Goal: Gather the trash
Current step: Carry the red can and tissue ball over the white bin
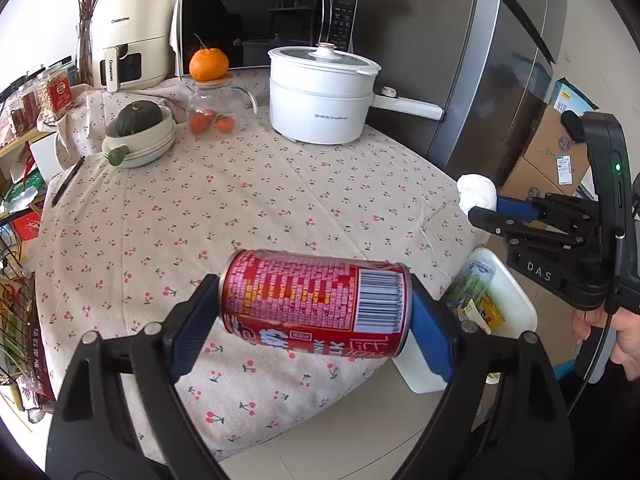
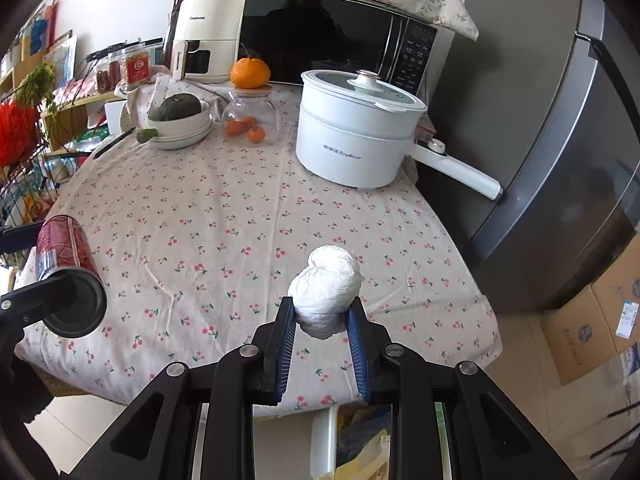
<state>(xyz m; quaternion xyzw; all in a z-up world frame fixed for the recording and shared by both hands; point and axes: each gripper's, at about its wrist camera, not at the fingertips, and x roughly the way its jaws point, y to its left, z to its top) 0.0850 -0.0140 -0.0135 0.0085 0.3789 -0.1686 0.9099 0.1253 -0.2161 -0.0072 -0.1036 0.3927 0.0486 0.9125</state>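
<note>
My left gripper (image 1: 314, 308) is shut on a red drink can (image 1: 316, 306), held sideways by its two ends above the near edge of the cherry-print table (image 1: 240, 208). The same can (image 2: 66, 254) shows at the left of the right wrist view. My right gripper (image 2: 323, 316) is shut on a crumpled white paper ball (image 2: 326, 286), pinched between the blue pads (image 2: 288, 340) above the table's front edge. From the left wrist view that paper ball (image 1: 478, 194) and right gripper (image 1: 494, 210) hang off the table's right side. A white trash bin (image 1: 512, 292) with wrappers inside stands on the floor below.
At the back of the table stand a white electric pot (image 1: 320, 96), a glass jar with small oranges (image 1: 210, 110), stacked bowls holding a dark squash (image 1: 140, 136), a microwave (image 1: 268, 24) and an air fryer (image 1: 128, 46). A grey fridge (image 1: 500, 80) and cardboard boxes (image 1: 548, 160) stand right.
</note>
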